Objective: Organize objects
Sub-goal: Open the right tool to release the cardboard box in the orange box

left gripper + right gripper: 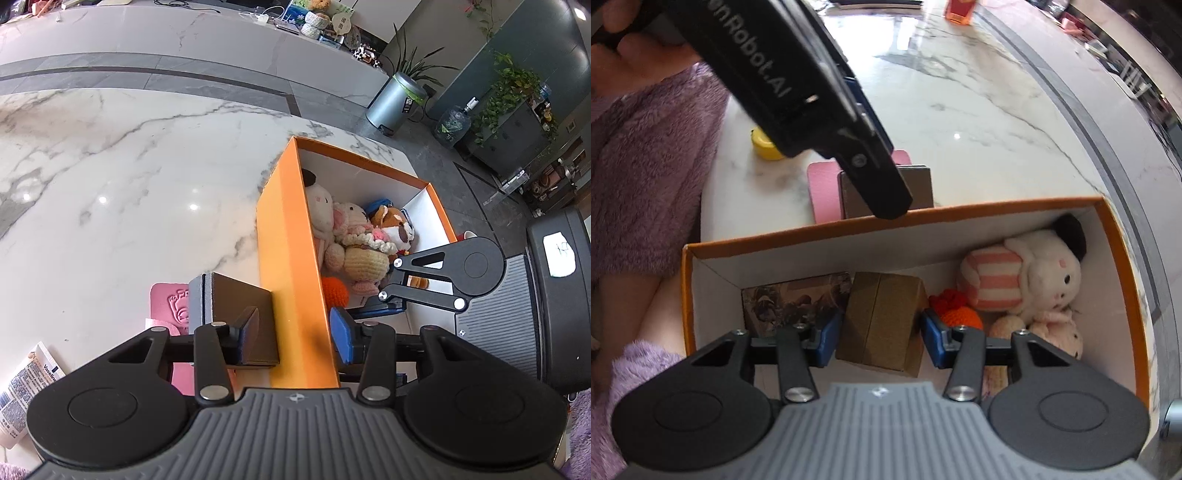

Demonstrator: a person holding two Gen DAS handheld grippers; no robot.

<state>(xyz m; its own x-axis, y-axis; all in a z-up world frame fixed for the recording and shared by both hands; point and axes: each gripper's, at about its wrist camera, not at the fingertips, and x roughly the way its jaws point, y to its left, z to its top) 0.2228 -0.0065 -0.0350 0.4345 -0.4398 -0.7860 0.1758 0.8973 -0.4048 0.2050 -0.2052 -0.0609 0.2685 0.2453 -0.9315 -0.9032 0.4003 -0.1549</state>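
Readable text: "Vaseline" on the white tube (26, 384) at the table edge left of the orange box (291, 258); "nRobot.AI" on the left gripper's body in the right wrist view; a handwritten number, approx. "14", on a white tag (558, 254) on the right gripper's body.

Left gripper (295, 334): pads apart, straddling the orange box's near long wall w/o touching it – one pad outside, one inside. Just outside that wall a dark brown box (236, 314) sits on a pink mat (173, 295); left pad overlaps it, contact unclear.

Right gripper (879, 334): inside the orange box, blue pads spread either side of a tan carton (882, 323), small gaps showing, so not clamped. Carton lies tilted on the box floor.

Only the right wrist view shows the carton, a dark printed pack (794, 299) beside it, and a yellow item (768, 147) beyond the box. Plush toys (1034, 280) and an orange crochet ball (962, 317) fill the far end. Marble table (110, 166) lies open left of the box.
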